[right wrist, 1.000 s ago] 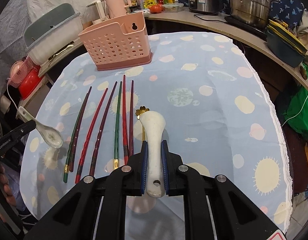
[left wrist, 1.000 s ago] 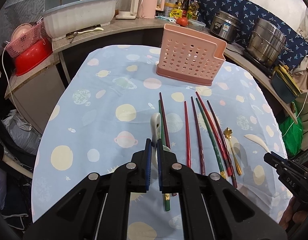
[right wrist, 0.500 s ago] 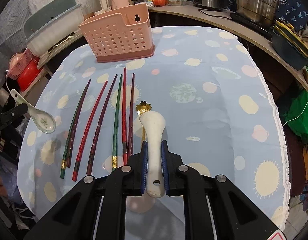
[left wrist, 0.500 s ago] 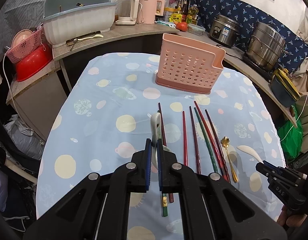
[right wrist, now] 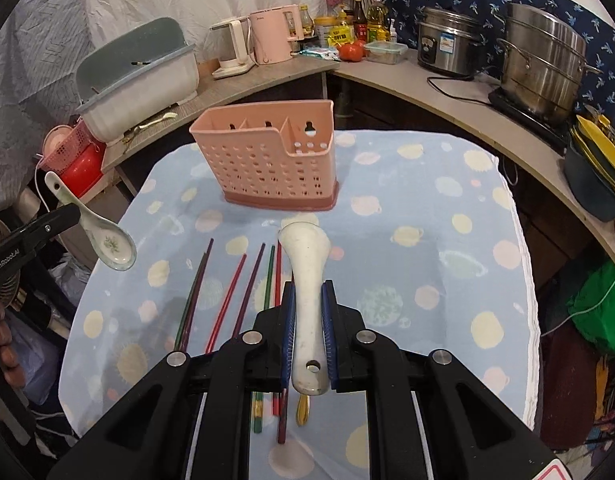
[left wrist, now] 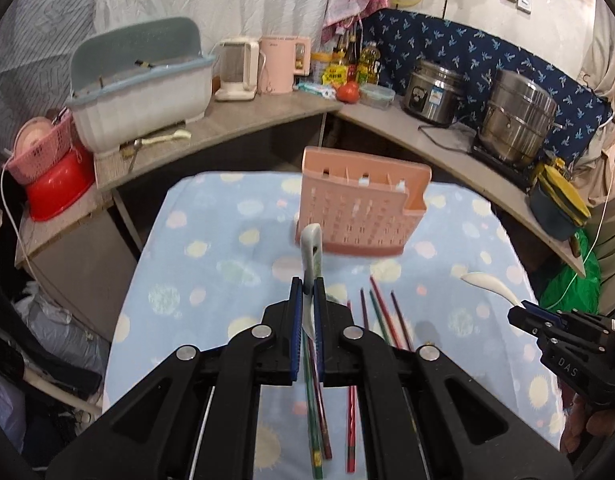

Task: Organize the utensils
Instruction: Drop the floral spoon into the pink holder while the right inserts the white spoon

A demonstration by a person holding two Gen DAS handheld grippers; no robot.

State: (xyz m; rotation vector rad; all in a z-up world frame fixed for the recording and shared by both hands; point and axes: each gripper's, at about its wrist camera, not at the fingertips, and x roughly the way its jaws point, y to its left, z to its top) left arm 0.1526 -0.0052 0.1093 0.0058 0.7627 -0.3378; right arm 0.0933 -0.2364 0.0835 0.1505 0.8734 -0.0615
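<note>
- Left gripper (left wrist: 306,294) is clamped on a patterned spoon (right wrist: 103,236), left of the holder (right wrist: 269,160).
- Right gripper (right wrist: 308,300) is clamped on a white spoon (right wrist: 305,276), before the holder.
- Chopsticks (right wrist: 227,296) lie before the holder.

Left tongs (left wrist: 307,294) clamped, right tongs (right wrist: 308,308) clamped, both raised

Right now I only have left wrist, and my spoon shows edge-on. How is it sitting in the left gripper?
Observer: The left gripper pinches the patterned spoon mid-handle, handle end up, with the bowl lower and clear of the fingers.
Operator: Anything on the cloth I can't see?
Observer: A gold spoon lies on the cloth under the right gripper and its white spoon, beside the chopsticks.
</note>
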